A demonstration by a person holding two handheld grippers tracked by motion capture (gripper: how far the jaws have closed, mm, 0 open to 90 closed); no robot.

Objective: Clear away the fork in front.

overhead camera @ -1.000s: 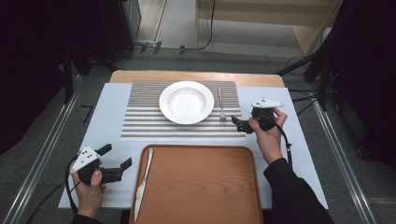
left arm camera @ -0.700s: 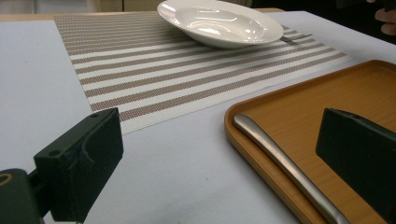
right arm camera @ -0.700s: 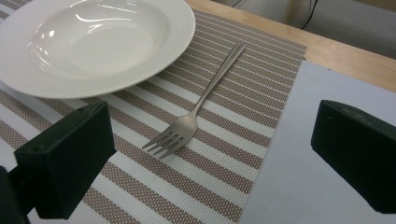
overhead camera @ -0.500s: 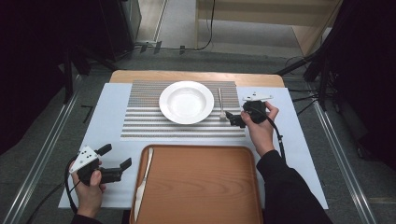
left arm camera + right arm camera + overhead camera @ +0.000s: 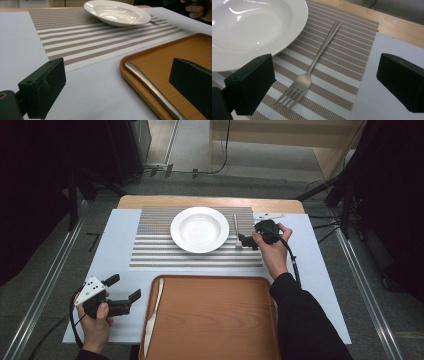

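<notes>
My right gripper (image 5: pixel 325 85) hangs wide open, grasping nothing, the fork (image 5: pixel 312 67) lying between its jaws on the striped placemat (image 5: pixel 342 57); it has slid forward to the fork since a second ago.

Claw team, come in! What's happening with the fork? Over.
Right claw open over the fork, not gripping. Left claw open, idle beside the tray. Plate close beside the fork.

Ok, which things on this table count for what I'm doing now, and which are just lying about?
In play:
- right gripper, open
- silver metal fork
- striped woven placemat

Lying about:
- white round ceramic plate
- silver table knife
- brown wooden tray
- left gripper, open
</notes>
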